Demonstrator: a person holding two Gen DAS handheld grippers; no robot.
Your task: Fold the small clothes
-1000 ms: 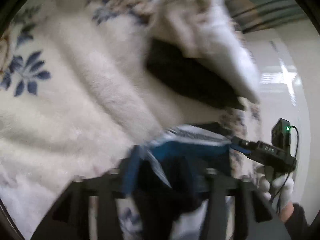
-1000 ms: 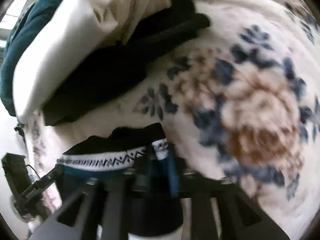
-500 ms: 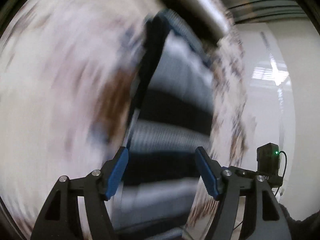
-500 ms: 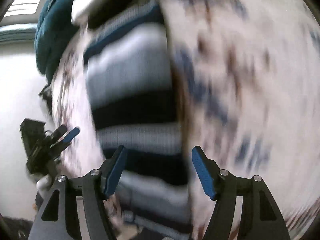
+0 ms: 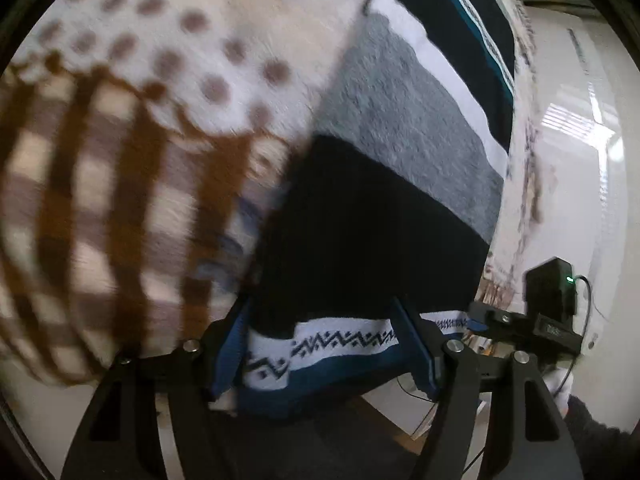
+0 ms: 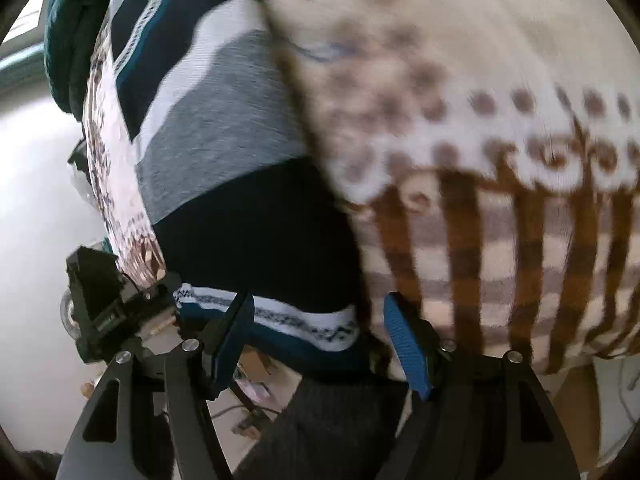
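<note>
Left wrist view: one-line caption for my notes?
Open left tool over the hem of a striped sweater spread flat on a patterned blanket.

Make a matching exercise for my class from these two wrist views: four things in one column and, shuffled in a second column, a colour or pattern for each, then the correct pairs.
Things
1. striped garment
2. blanket
3. pads of the right hand-held gripper
4. hem band of the garment

Descriptions
A. blue
B. white with a dark zigzag
C. cream with brown dots and brown checks
D. broad navy, grey and white bands

Pairs: 1-D, 2-C, 3-A, 4-B
</note>
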